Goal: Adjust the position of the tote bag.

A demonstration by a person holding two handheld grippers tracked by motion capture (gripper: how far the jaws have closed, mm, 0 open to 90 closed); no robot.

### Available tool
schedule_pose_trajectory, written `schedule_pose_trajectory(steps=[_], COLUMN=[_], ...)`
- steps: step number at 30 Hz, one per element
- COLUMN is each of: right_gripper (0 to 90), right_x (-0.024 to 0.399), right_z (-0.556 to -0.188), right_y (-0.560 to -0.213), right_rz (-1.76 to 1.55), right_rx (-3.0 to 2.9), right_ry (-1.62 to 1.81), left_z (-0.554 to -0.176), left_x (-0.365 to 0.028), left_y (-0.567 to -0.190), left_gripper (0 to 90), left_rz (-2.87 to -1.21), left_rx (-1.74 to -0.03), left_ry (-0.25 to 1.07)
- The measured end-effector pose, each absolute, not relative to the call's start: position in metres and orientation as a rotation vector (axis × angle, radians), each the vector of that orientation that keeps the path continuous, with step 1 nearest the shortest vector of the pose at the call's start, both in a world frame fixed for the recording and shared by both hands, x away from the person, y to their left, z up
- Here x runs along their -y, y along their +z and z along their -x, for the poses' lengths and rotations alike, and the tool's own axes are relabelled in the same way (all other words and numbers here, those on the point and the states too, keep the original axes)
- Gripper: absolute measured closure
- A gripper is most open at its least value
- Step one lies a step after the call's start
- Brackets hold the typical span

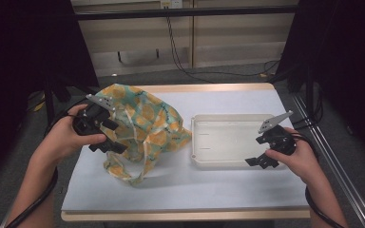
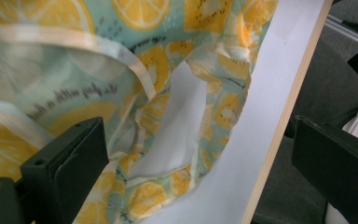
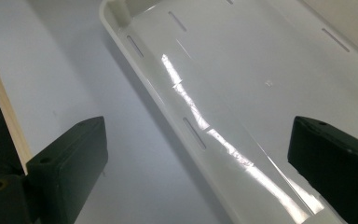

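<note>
Resting at the lemon-print bag (image 1: 140, 128), the left hand-held gripper (image 1: 105, 137) gapes released — crumpled cloth lies just ahead of it. The right hand-held gripper (image 1: 262, 160), also released, straddles the near rim of a white tray (image 1: 218, 135) on the bench (image 1: 171, 190).

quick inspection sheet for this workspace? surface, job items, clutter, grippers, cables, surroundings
Surface: white table with a wooden edge, looks clean.
Job's things: lemon-print cloth bag crumpled at left, handles loose; empty white tray at right, apart from the bag.
Clutter: nothing seen.
Grippers: left gripper open, jaws at the bag's left side, cloth between them not clamped; right gripper open, jaws straddling the tray's near rim.
Cables: one trails from each gripper along the forearm; black cable hangs at the back.
Surroundings: grey floor, pale cabinets behind, dark curtains and frame bars on both sides.
</note>
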State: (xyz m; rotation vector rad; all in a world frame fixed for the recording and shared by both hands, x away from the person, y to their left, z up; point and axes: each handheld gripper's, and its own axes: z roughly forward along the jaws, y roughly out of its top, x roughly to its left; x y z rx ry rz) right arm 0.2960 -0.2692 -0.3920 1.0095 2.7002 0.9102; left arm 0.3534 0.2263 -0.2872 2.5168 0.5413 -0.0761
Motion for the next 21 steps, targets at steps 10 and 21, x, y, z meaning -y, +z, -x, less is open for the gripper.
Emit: schedule_pose_trajectory(steps=[10,21], right_gripper=[4.7,4.6], right_x=[0.266,0.269], right_z=[-0.295,-0.296], right_y=[-0.392,-0.393], right_rz=[-1.006,-1.004], right_rx=[-2.708,-2.709], right_ry=[0.91,0.922], left_z=[-0.368,-0.38], left_x=[-0.219,-0.215], left_y=[-0.266,-0.25], left_gripper=[4.0,4.0], left_rz=[-2.522,-2.558], left_rx=[-0.516,-0.474], left_ry=[-0.083,-0.066])
